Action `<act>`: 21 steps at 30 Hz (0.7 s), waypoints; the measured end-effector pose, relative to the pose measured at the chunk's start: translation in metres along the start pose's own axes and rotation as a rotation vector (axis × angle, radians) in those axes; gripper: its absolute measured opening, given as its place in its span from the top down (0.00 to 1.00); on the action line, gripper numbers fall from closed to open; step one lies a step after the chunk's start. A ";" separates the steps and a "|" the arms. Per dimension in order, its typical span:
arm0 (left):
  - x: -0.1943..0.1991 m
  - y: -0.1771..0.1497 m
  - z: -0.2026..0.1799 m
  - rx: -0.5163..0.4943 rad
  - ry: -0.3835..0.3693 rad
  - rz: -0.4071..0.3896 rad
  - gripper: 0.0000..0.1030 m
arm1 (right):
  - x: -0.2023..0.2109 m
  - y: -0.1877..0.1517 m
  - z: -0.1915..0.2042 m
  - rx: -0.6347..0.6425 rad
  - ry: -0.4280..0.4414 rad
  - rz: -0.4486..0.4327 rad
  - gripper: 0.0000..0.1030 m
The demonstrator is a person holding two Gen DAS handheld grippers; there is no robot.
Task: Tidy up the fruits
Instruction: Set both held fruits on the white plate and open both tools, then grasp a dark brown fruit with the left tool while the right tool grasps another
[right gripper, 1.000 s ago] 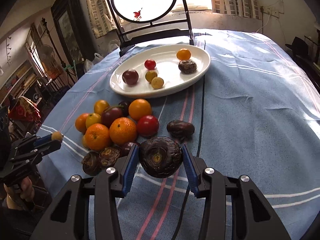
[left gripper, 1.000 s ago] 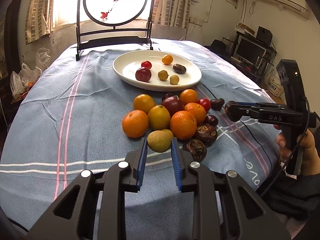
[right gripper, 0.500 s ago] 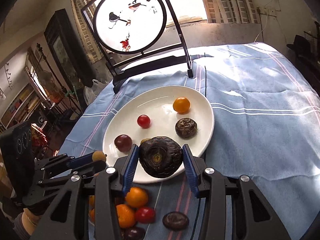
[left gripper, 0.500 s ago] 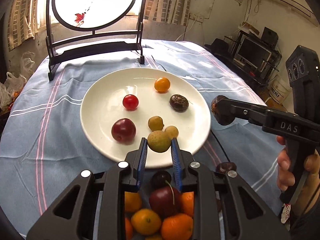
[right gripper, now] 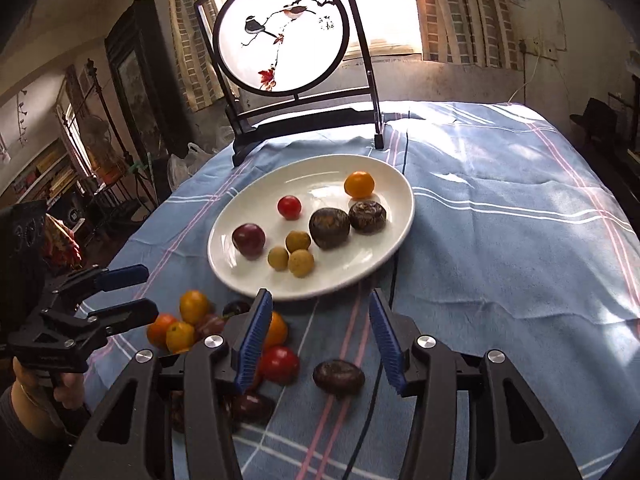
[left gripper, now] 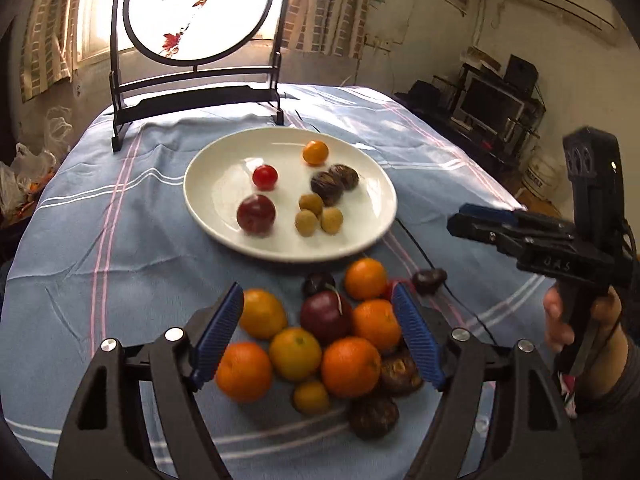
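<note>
While a heap of round oranges and dark plums (left gripper: 316,344) waits on the cloth directly under the released left claw (left gripper: 318,334), the white oval ceramic plate (right gripper: 240,240) ahead of both claws holds eight fruits. Roughly a third sorted; the heap remains. Right claw (right gripper: 318,342) also released, empty. Versus half a second ago: both claws have dropped their loads, a yellow-green fruit (left gripper: 306,222) and a dark brown wrinkled fruit (right gripper: 329,227), onto the plate and pulled back.

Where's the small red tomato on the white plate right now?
In both views the small red tomato sits toward the plate's far left, behind the dark red plum and left of the small orange.
</note>
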State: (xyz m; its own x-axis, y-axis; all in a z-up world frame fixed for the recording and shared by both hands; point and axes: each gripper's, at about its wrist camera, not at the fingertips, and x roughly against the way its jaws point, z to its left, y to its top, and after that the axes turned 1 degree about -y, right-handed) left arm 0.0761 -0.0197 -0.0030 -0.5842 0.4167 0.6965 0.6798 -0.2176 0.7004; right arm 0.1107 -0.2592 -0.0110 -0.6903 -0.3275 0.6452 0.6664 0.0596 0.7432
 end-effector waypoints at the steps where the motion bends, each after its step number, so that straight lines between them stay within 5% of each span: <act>1: 0.005 -0.014 -0.008 -0.031 -0.008 0.015 0.28 | 0.006 -0.009 0.001 0.011 -0.010 -0.005 0.51; 7: 0.008 -0.075 -0.037 -0.102 0.046 0.040 0.30 | 0.026 -0.040 0.000 -0.012 -0.013 -0.014 0.51; 9: -0.003 -0.080 -0.036 -0.078 0.058 0.070 0.45 | 0.025 -0.045 0.001 -0.012 -0.021 -0.005 0.51; 10: -0.010 -0.080 -0.035 -0.064 0.041 0.096 0.60 | 0.024 -0.047 0.001 -0.014 -0.025 0.003 0.51; 11: -0.015 -0.080 -0.034 -0.056 0.025 0.110 0.63 | 0.022 -0.049 0.001 -0.020 -0.026 0.011 0.51; 21: -0.026 -0.083 -0.046 -0.077 0.042 0.085 0.65 | 0.012 -0.058 -0.020 -0.055 -0.036 0.061 0.51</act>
State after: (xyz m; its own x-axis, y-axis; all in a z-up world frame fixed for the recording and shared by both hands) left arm 0.0143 -0.0526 -0.0719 -0.5452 0.3573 0.7584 0.6922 -0.3185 0.6477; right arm 0.0691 -0.2853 -0.0494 -0.6565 -0.2911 0.6959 0.7215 0.0268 0.6919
